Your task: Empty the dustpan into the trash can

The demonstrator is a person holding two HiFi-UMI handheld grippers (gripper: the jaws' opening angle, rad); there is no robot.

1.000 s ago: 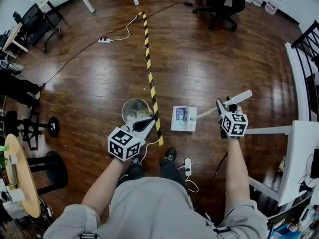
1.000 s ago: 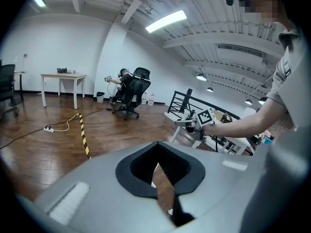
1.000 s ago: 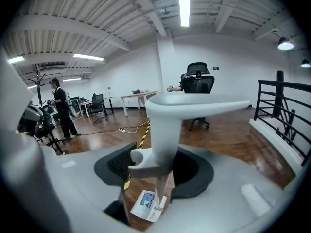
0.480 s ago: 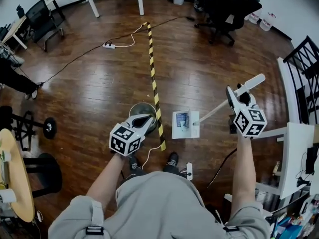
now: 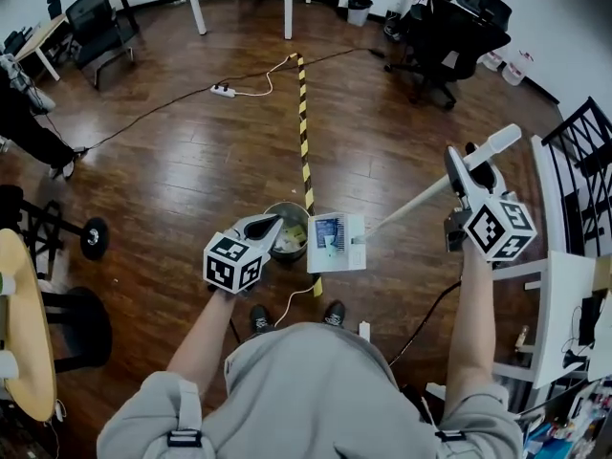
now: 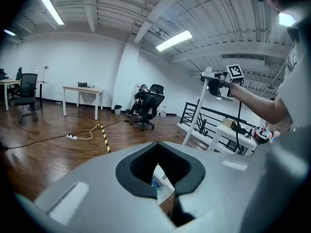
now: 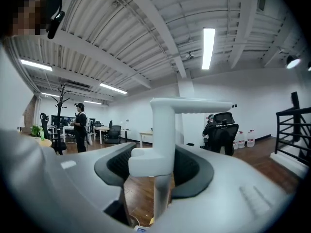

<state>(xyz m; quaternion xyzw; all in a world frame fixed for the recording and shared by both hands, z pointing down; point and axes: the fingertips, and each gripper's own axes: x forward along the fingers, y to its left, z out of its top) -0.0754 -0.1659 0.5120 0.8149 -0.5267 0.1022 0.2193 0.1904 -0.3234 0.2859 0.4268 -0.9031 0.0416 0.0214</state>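
Right tongs (image 5: 469, 172) pinch the dustpan (image 5: 335, 244) by its handle, pan just beside the trash can (image 5: 288, 207). Left tongs (image 5: 266, 226) pressed together, empty, opposite side of can.

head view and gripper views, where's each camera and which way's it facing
Head view: on the person's head, facing down at trash can and dustpan; left arm and right arm show.
Left gripper view: on left tool, facing across the office; right arm shows.
Right gripper view: on right tool, facing level past the clamped dustpan handle; shirt shows.
Shared: black chair in both gripper views.
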